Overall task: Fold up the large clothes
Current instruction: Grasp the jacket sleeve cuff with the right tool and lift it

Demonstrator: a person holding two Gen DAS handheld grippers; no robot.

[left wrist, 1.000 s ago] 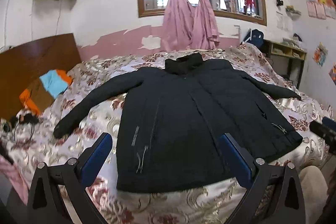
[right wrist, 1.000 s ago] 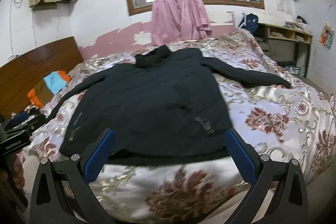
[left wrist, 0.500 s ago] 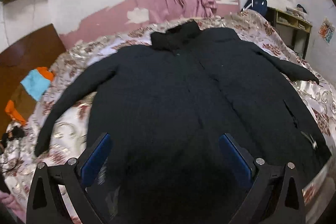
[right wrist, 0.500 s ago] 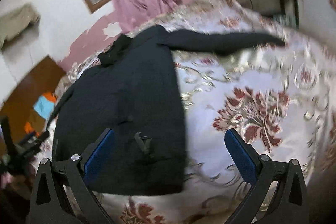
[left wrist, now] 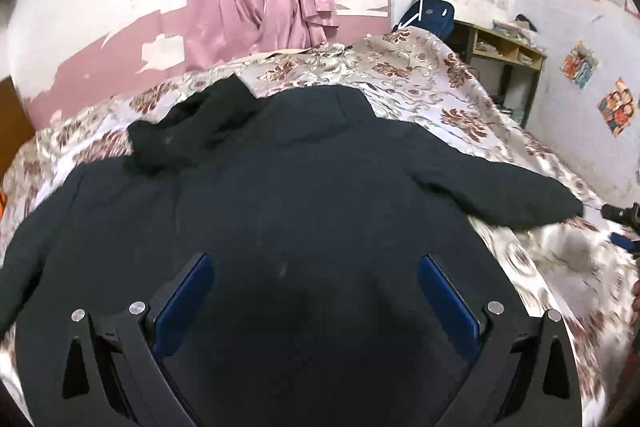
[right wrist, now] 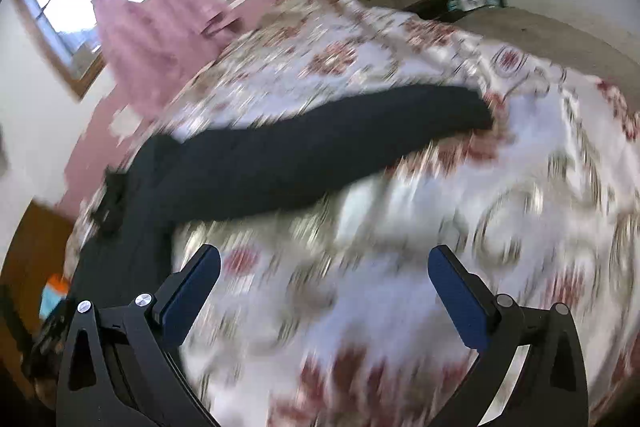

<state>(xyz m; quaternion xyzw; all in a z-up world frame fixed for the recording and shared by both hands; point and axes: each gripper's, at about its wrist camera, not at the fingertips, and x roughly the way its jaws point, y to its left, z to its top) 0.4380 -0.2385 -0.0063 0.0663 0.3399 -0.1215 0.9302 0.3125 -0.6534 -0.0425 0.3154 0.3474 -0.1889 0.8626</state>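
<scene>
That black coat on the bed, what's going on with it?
A person holding a claw in each hand is starting to fold the black coat, which lies spread flat on the floral bedspread. The left claw hovers open over the coat's body. The right claw, also open, is over bare bedspread near the outstretched sleeve. Neither grips any fabric yet.

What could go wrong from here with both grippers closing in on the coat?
1. The left gripper hangs open over the middle of the black coat, so closing there would likely bunch thick fabric rather than catch an edge.
2. The right gripper is open over bare bedspread, short of the sleeve; the blurred view suggests speed, so it may snag the bedspread instead.
</scene>
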